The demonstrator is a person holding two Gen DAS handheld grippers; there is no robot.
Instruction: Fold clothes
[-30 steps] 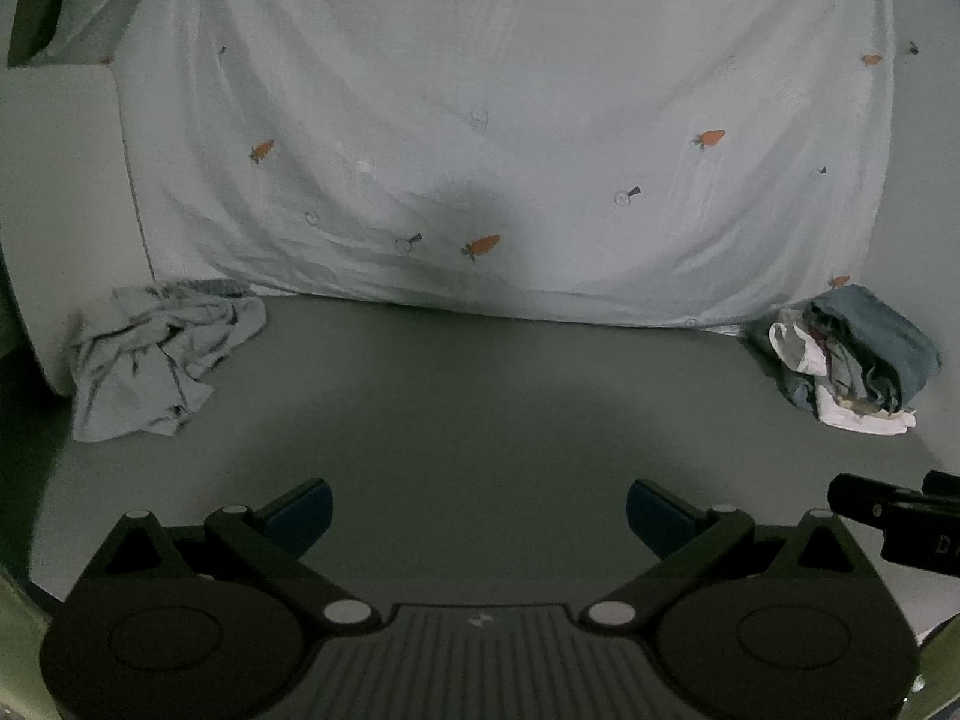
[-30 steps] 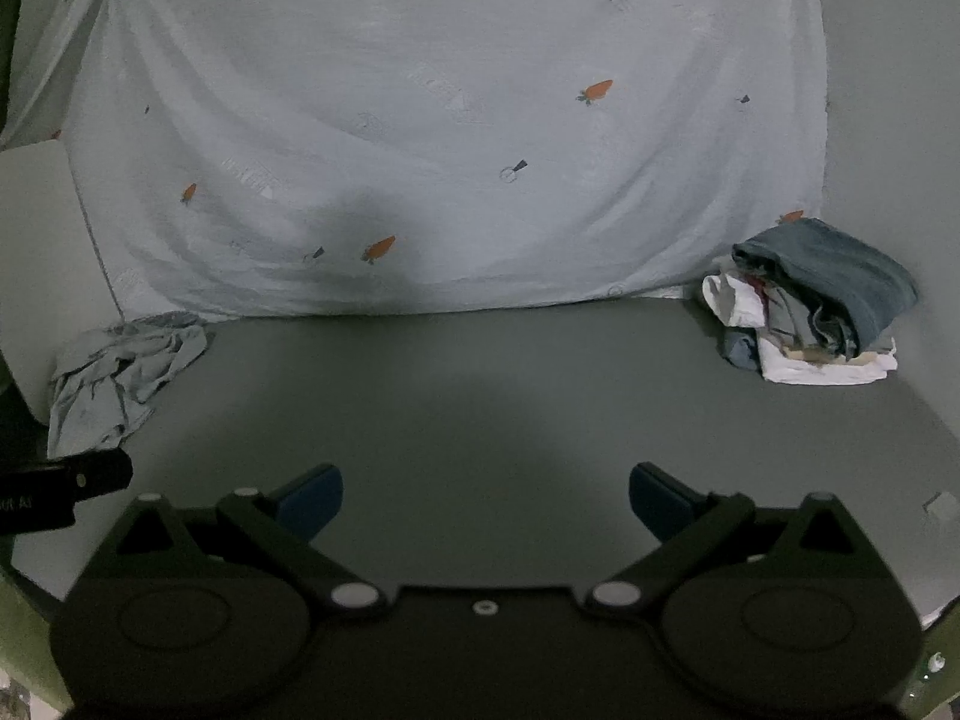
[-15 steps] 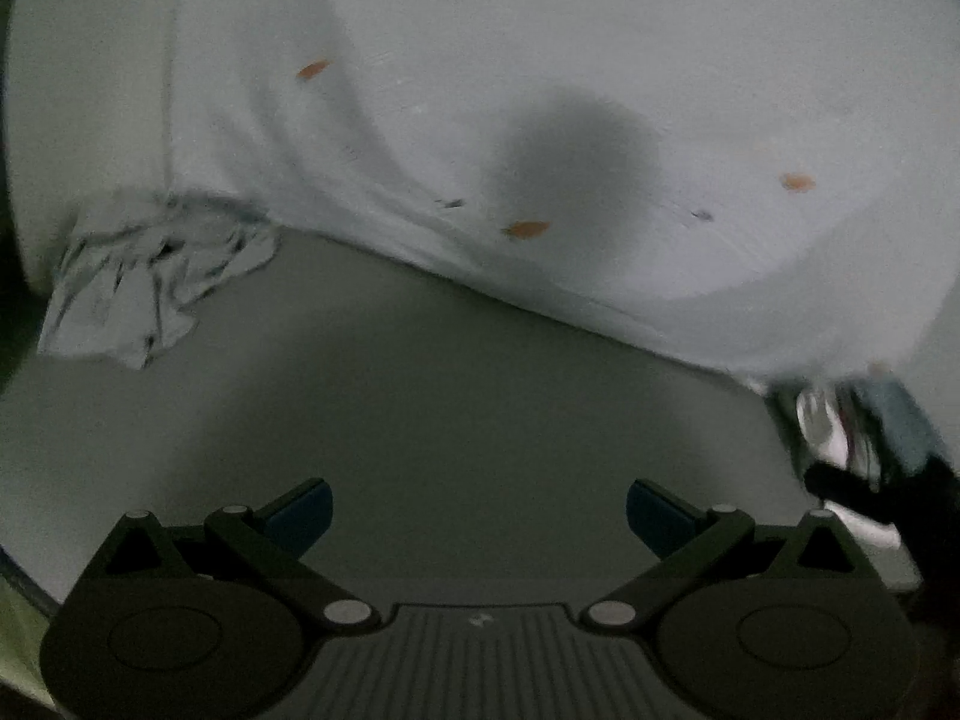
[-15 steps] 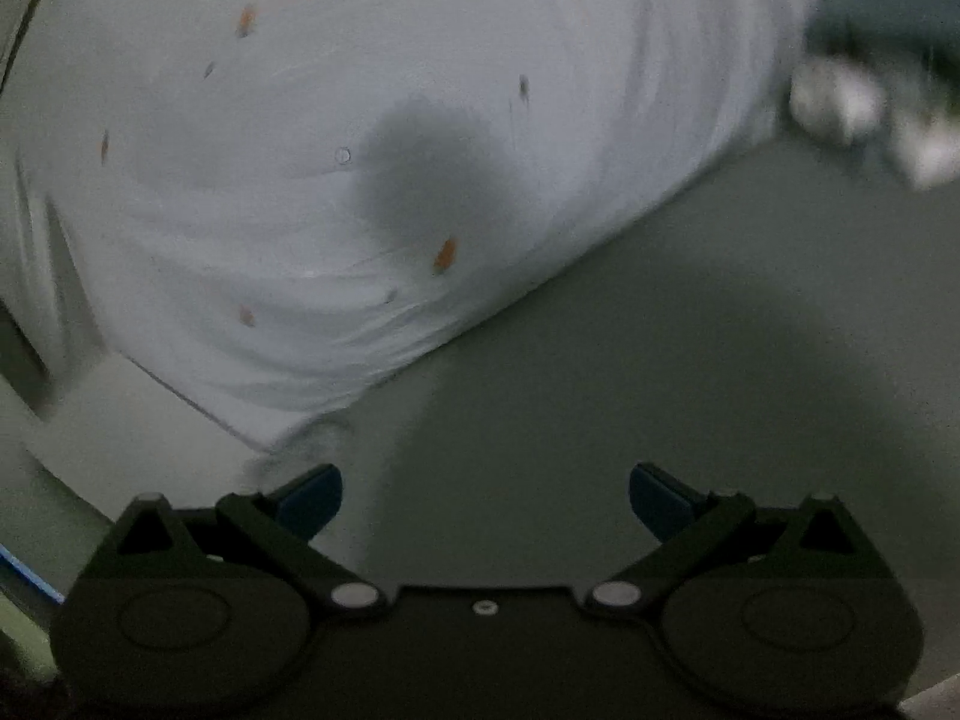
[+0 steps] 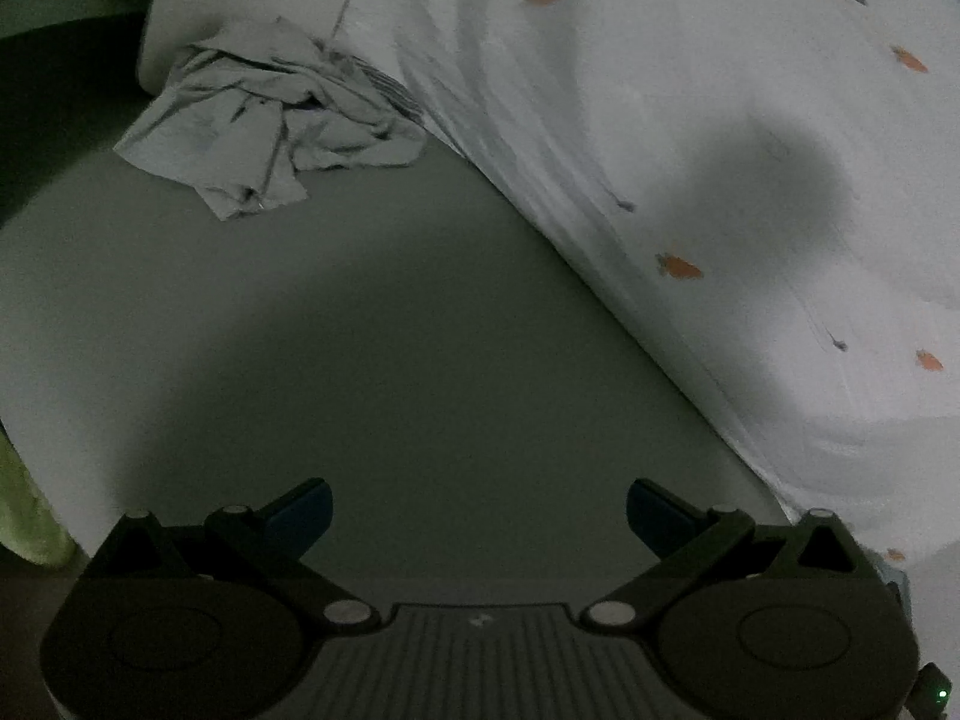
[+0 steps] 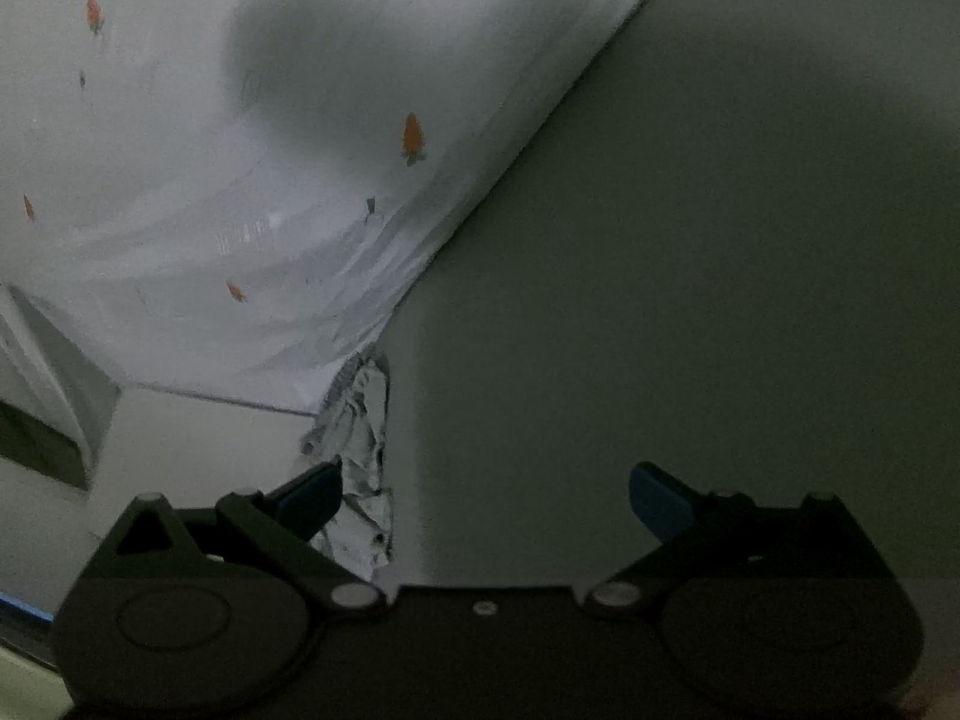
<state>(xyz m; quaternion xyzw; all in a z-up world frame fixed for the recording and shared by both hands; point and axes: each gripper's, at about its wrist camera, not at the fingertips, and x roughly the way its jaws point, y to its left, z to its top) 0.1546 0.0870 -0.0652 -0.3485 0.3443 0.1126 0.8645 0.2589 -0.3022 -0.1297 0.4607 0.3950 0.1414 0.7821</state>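
Observation:
A crumpled pale grey garment (image 5: 270,120) lies on the grey table (image 5: 390,330) at the upper left of the left wrist view, against the hanging sheet. My left gripper (image 5: 478,510) is open over bare table, well short of the garment. In the right wrist view the same grey garment (image 6: 360,450) shows as a crumpled strip just beside the left fingertip. My right gripper (image 6: 485,495) is open with nothing between its fingers, tilted over the grey table (image 6: 690,300).
A pale blue sheet with small carrot prints (image 5: 690,150) hangs behind the table, also in the right wrist view as the sheet (image 6: 240,180). A white panel (image 6: 180,450) stands at the table's left end. A green strip (image 5: 24,510) shows at the left edge.
Both grippers have swung left and rolled. The grey garment is now nearer in both views, and the folded pile at the right has left both views. Both stay open.

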